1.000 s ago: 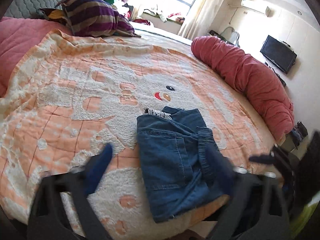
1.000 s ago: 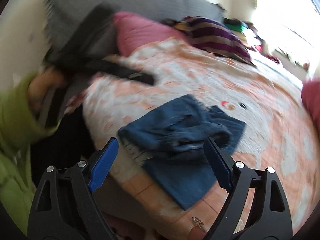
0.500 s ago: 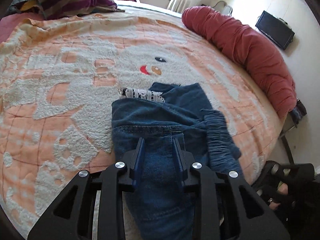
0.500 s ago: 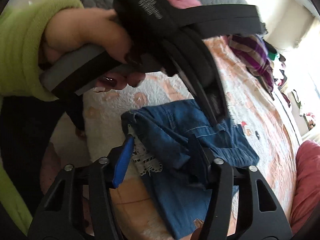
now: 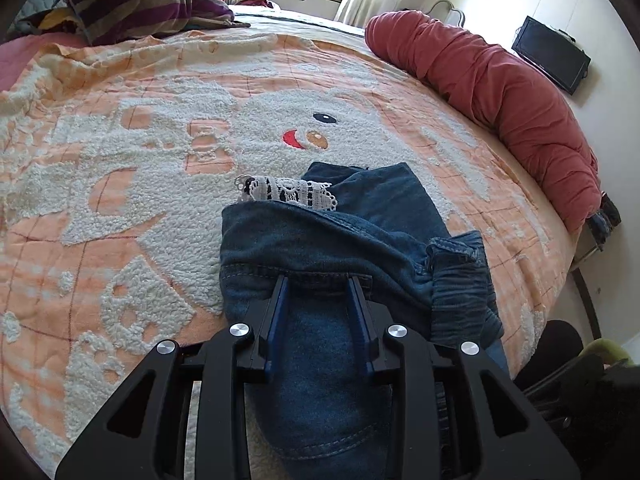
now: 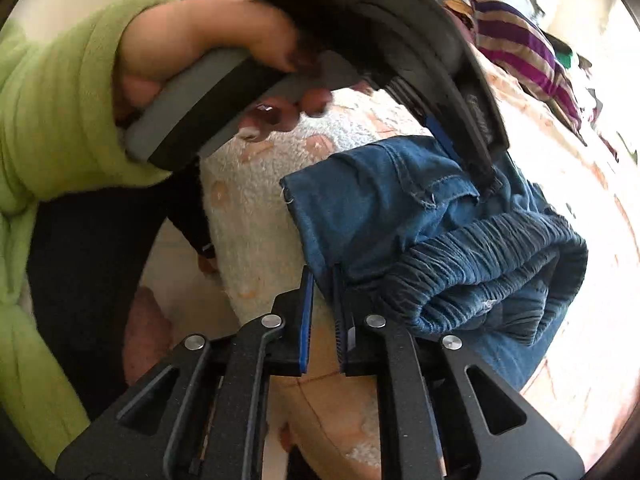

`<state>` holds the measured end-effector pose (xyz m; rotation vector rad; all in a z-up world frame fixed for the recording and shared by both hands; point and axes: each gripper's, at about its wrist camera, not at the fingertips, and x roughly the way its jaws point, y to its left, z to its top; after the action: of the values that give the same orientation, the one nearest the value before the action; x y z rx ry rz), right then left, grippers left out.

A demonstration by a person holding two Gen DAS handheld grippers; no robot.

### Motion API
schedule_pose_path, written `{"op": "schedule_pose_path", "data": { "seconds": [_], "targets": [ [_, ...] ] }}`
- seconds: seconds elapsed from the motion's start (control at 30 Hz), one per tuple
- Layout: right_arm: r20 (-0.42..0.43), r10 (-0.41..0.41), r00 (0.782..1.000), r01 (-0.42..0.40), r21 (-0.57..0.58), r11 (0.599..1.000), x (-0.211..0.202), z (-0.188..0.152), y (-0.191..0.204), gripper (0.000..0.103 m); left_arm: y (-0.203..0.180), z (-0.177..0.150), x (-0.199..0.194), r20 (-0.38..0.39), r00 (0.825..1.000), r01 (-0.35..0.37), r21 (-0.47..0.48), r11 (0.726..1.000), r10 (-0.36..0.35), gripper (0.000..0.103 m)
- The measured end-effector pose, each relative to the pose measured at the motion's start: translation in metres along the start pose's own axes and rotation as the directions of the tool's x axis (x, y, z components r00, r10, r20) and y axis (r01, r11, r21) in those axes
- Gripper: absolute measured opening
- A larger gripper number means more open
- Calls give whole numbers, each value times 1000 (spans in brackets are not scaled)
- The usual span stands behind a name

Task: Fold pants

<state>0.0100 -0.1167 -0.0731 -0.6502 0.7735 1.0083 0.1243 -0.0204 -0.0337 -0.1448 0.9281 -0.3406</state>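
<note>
Since the earlier pictures both grippers have been brought down onto the pants (image 5: 344, 248), and the jaws of both have just been closing with denim between them. In the left wrist view the left gripper (image 5: 320, 284) is seen with its blue pads set a little apart, a thick fold of denim bunched between them at the pocket seam; the cloth is clamped there. In the right wrist view the right gripper (image 6: 322, 276) is pressed almost together on a thin edge of the pants at their 7 o'clock corner, so that edge is pinched between the blue pads.

The pants are laid partly folded on the orange-and-white blanket (image 5: 120, 200), near the bed's front edge, at 6 o'clock of the embroidered bear face (image 5: 308, 136). A strip of white lace (image 5: 286, 192) is shown at the fold's far side, toward 12 o'clock. The gathered elastic waistband (image 6: 480, 264) is bunched at 3 o'clock of the right gripper.

A rolled red quilt (image 5: 500, 92) is stretched along the bed from 1 to 3 o'clock, and a striped pillow (image 5: 136, 4) is placed at 11 o'clock. In the right wrist view the person's left hand (image 6: 192, 60), in a green sleeve (image 6: 52, 112), is wrapped around the left gripper's grey handle at 10 o'clock.
</note>
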Motion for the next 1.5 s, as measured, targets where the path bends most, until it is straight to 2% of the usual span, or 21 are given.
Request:
{"op": "schedule_pose_path", "data": {
  "seconds": [0.1, 0.2, 0.37, 0.63, 1.03, 1.1, 1.27, 1.37, 1.43, 1.5],
  "targets": [
    [26, 1, 1000, -2, 29, 1000, -9, -1, -4, 7, -3, -1, -4, 10, 1000, -11, 8, 1000, 11, 38],
    [49, 13, 999, -16, 58, 998, -17, -1, -6, 17, -6, -2, -9, 17, 1000, -11, 14, 1000, 11, 42],
    [69, 13, 998, -17, 67, 998, -20, -1, 1, 29, -7, -4, -15, 27, 1000, -14, 10, 1000, 14, 43],
    [154, 48, 987, -67, 124, 990, -42, 0, 4, 37, -9, -6, -27, 48, 999, -14, 8, 1000, 13, 45],
    [224, -6, 975, -32, 167, 986, -77, 7, 9, 54, -13, -9, -58, 112, 993, -28, 17, 999, 26, 47],
    [231, -16, 973, -25, 173, 985, -81, 8, 9, 55, -13, -10, -63, 125, 991, -39, 17, 999, 36, 73],
    [258, -56, 964, 4, 197, 980, -94, 9, 7, 62, -14, -11, -77, 152, 987, -55, 22, 998, 51, 73],
    [281, -88, 956, 23, 225, 974, -105, 8, 3, 66, -16, -12, -87, 171, 983, -69, 27, 997, 64, 80],
    [293, -114, 949, 41, 245, 969, -111, 8, -1, 69, -19, -12, -93, 183, 981, -73, 32, 997, 66, 80],
    [304, -152, 940, 70, 265, 962, -118, 7, -6, 72, -21, -12, -99, 194, 979, -75, 32, 997, 67, 87]
  ]
}}
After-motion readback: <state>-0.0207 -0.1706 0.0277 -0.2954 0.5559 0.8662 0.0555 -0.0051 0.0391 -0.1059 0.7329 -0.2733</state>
